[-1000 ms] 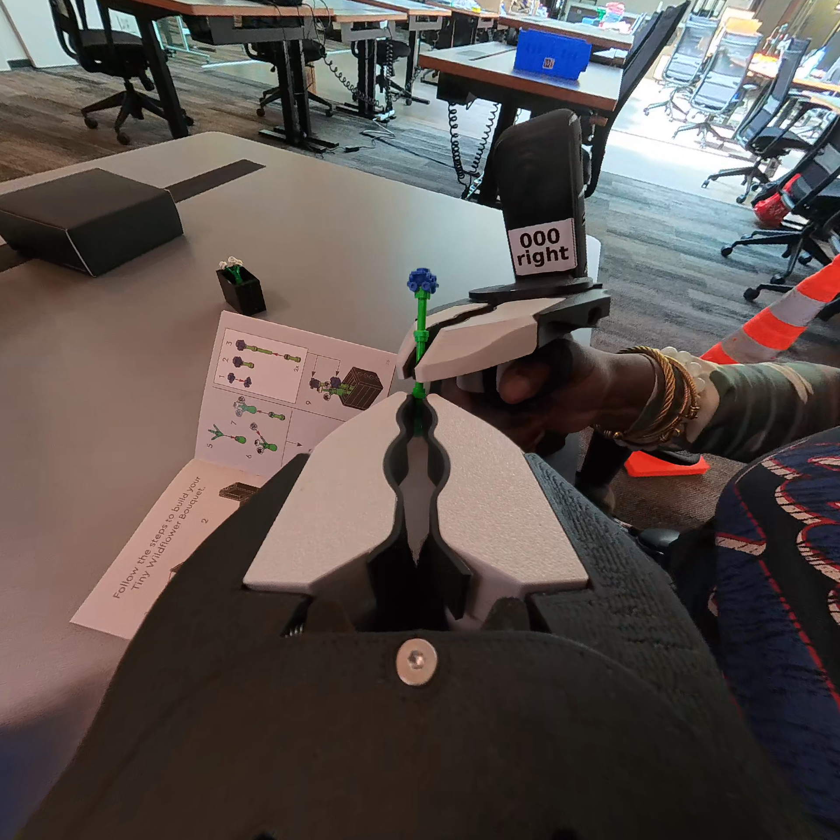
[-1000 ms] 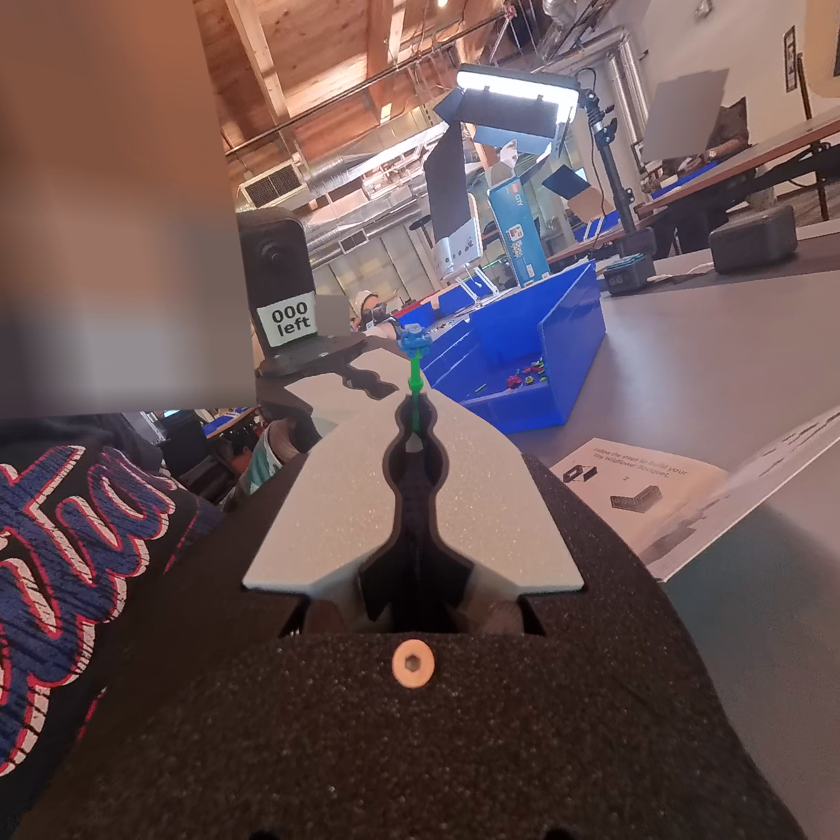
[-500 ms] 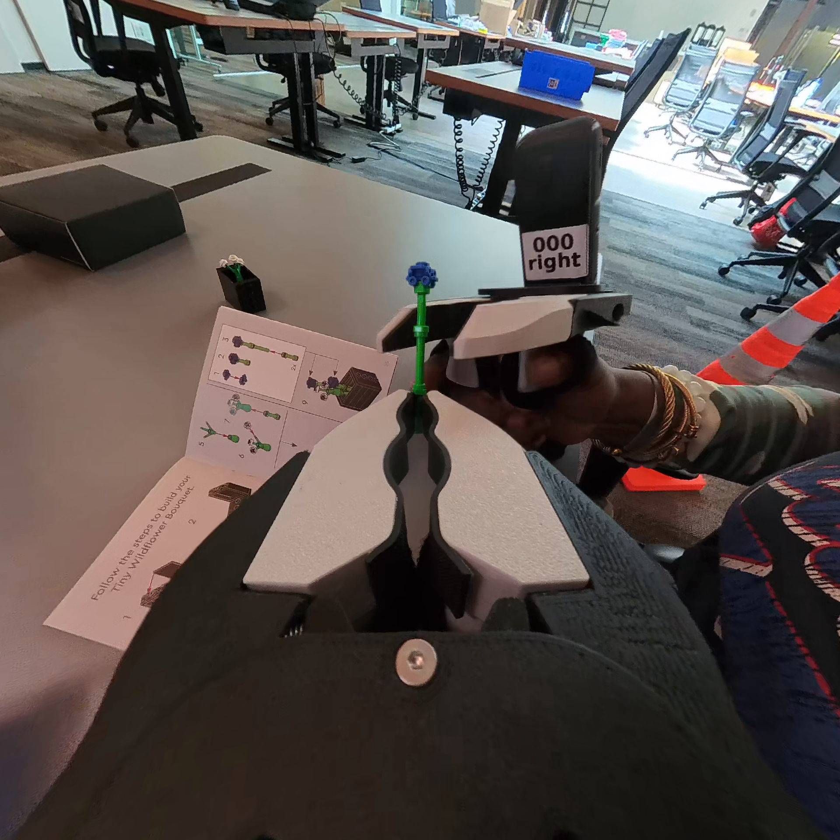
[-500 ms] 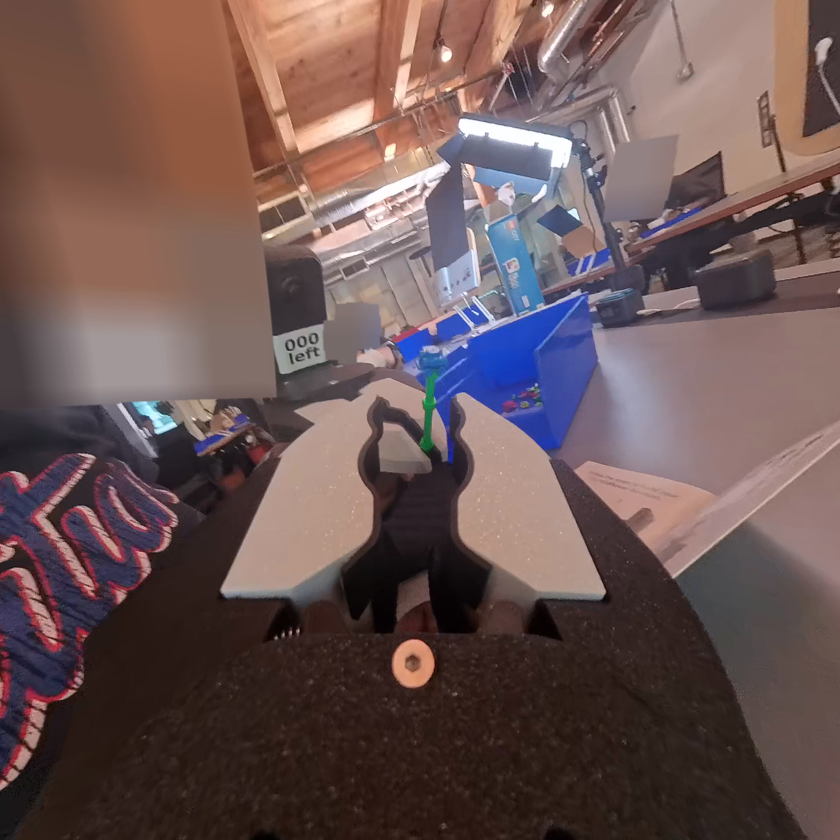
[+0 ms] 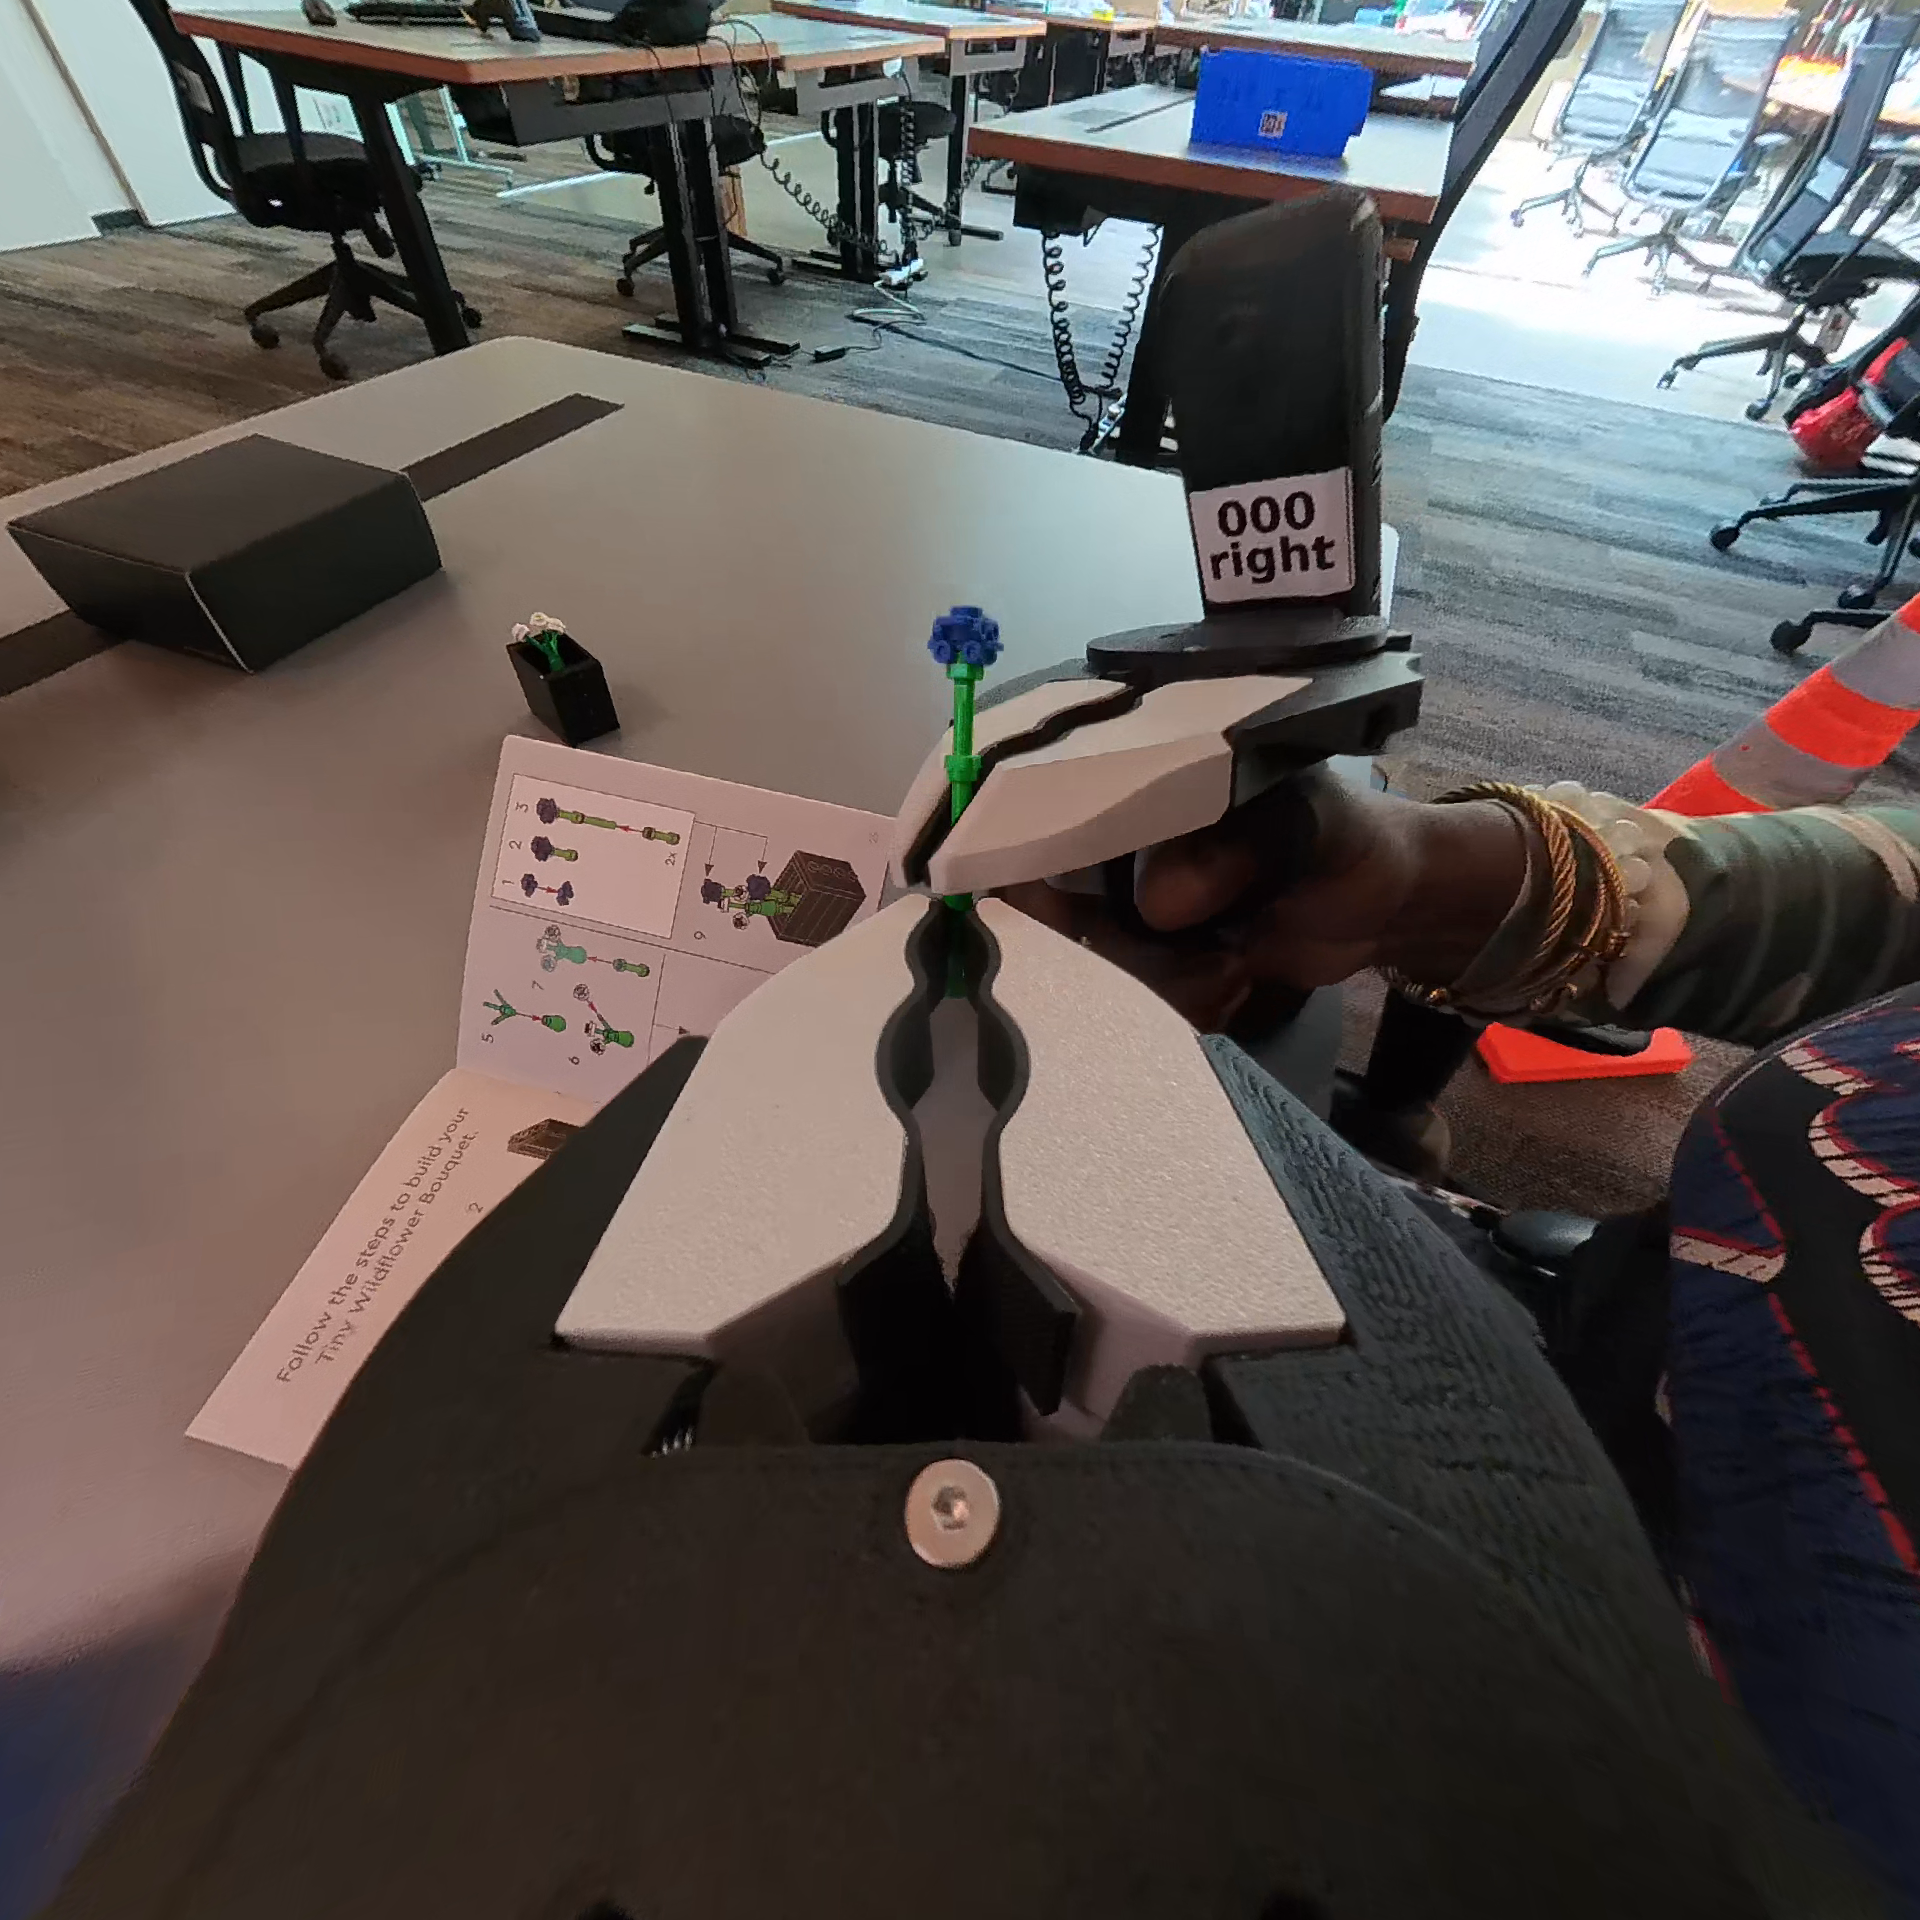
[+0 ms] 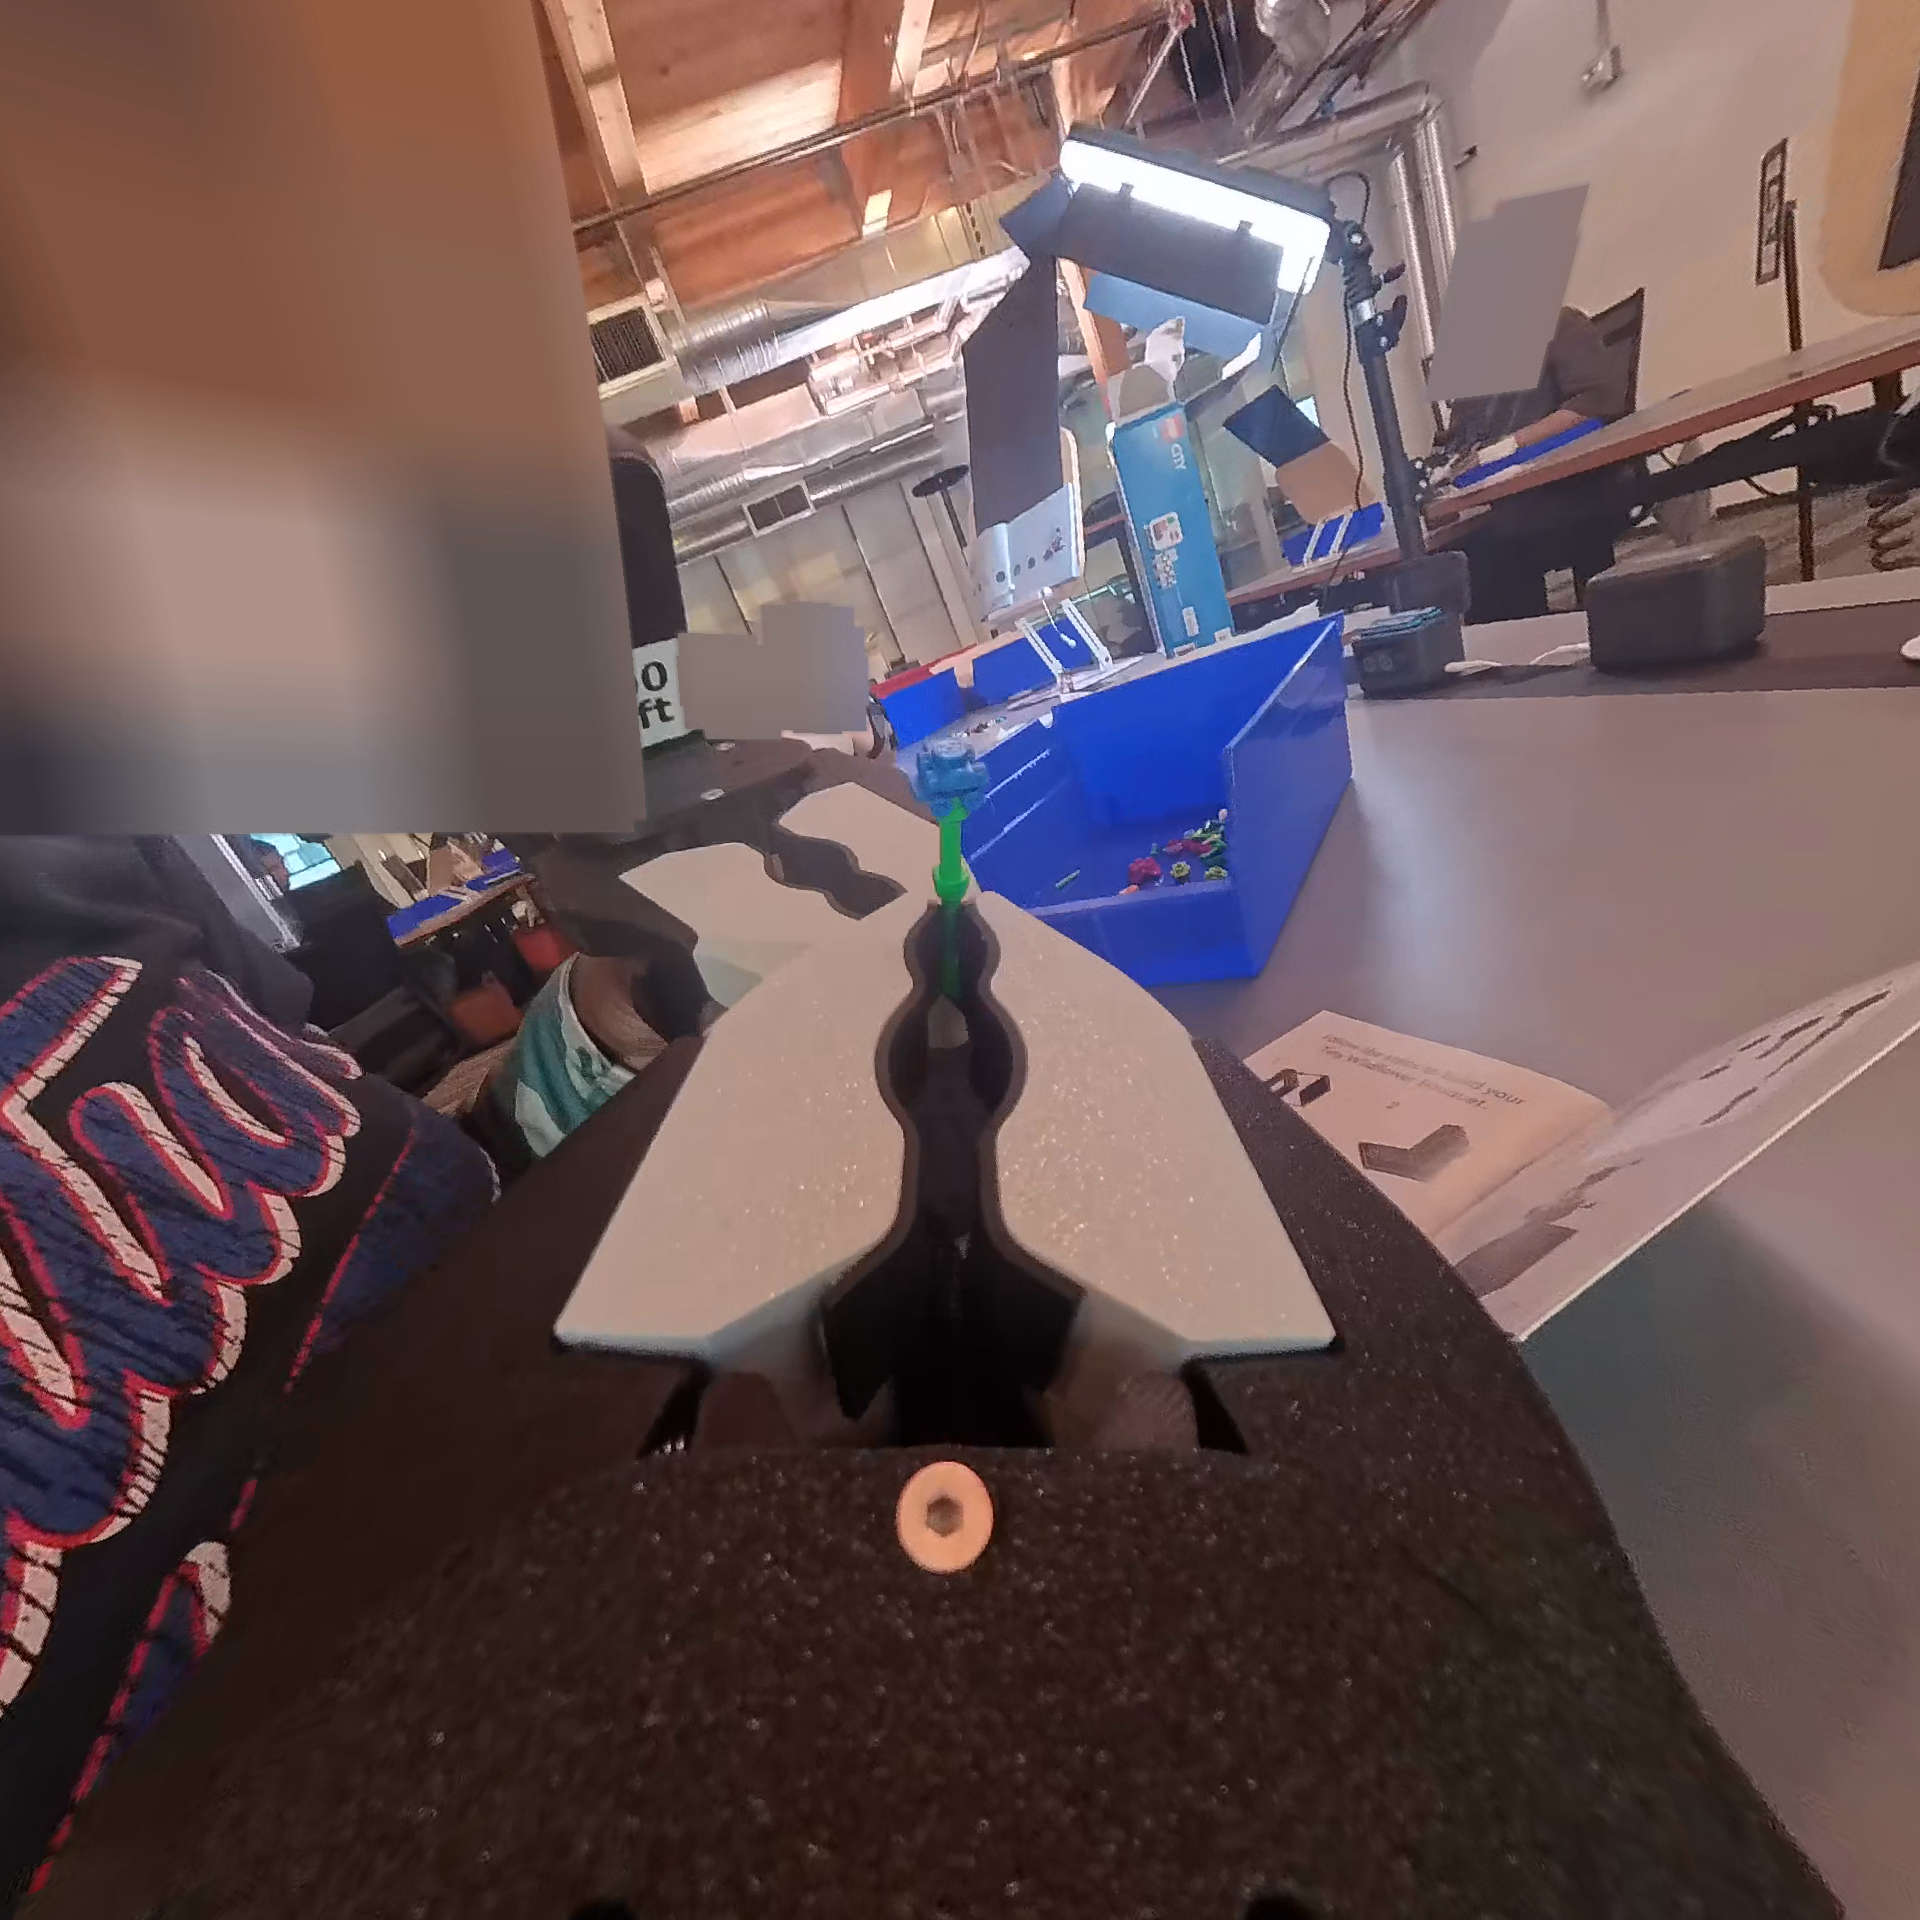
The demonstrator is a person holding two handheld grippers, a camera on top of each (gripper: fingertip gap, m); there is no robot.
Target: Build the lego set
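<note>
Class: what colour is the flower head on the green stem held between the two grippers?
Blue flower head, clearest in the left wrist view.

Bright daylight, sharp centres, wide-angle bending at edges.

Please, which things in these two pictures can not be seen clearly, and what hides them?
- Lower end of the green flower stem: left wrist view, hidden between the left gripper fingers.
- Stem's middle: both views, covered where the right gripper closes on it.
- Small pieces in the blue bin: right wrist view, too small to identify.
- Instruction sheet: left wrist view, near part hidden behind the gripper.
</note>
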